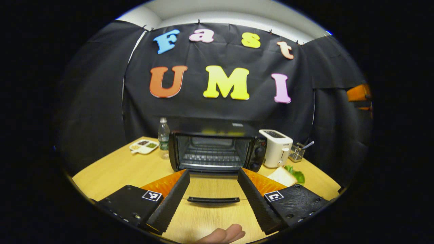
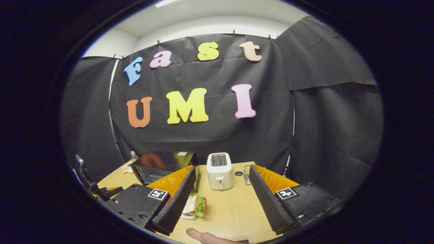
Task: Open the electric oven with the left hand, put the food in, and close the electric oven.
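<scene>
Electric oven (image 1: 217, 149) sits mid-counter (image 1: 115, 169), door (image 1: 213, 199) dropped flat toward the left tool (image 1: 213, 198), whose jaws are wide, holding nothing. Right tool (image 2: 220, 200) wide too; sandwich (image 2: 195, 205) beside its left finger, bare counter ahead up to the toaster (image 2: 219, 170). No label is readable.

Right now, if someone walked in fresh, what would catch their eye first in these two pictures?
Probably the black electric oven at the middle of the wooden table, its door dropped flat toward the open left gripper. Next the white toaster just right of it, and the sandwich with green lettuce lying on the table beside the open right gripper. A water bottle stands left of the oven.
</scene>
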A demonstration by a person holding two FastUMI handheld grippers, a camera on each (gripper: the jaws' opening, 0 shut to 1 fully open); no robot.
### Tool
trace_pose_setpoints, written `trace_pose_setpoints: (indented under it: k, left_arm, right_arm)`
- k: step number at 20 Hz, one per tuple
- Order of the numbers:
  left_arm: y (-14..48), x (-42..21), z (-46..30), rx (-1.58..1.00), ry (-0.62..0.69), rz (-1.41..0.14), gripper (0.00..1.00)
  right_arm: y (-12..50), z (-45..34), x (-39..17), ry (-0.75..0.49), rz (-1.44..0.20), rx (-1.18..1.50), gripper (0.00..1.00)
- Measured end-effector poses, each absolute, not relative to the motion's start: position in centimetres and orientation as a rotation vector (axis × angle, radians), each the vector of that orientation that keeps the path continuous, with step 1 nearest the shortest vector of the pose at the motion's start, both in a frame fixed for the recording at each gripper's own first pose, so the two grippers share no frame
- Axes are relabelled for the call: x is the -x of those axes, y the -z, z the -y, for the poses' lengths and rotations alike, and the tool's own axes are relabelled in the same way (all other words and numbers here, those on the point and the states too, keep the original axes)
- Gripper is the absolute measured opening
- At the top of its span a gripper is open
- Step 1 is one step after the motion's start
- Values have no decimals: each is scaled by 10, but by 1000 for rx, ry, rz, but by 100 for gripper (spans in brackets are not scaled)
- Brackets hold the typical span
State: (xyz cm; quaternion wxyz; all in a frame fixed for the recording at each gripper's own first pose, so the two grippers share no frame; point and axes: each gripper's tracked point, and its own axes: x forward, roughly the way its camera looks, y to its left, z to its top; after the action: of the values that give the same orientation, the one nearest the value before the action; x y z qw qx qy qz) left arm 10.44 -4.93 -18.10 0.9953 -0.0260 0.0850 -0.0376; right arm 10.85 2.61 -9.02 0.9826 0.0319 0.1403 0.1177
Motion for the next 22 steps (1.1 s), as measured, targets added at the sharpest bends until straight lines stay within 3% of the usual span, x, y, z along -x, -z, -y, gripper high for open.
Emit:
trace_pose_setpoints:
  k: [1,2,3,10,16,17,18,22]
  left_arm:
    - [159,-98,46,31,75,-124,94]
    - [137,-93,44,7,72,-81,94]
    - [117,-86,40,-14,60,-39,94]
    - [48,-45,39,4,46,52,94]
    - [37,-29,34,29,37,75,93]
    - [35,-27,30,18,27,82,93]
    - [34,-26,29,2,15,88,94]
    - [38,-29,41,-32,34,100,93]
  right_arm:
    - [98,-33,-115,-264,-309,-70,92]
    - [107,-38,-122,-293,-339,-76,92]
    - [116,-44,-129,-323,-369,-86,100]
    - [188,-78,-175,-521,-596,-105,99]
    - [274,-103,-186,-631,-909,-235,98]
    - [288,-113,-184,-664,-966,-272,86]
    - [297,-119,-181,-688,-1006,-307,98]
    - [332,-130,-176,-750,-1169,-361,94]
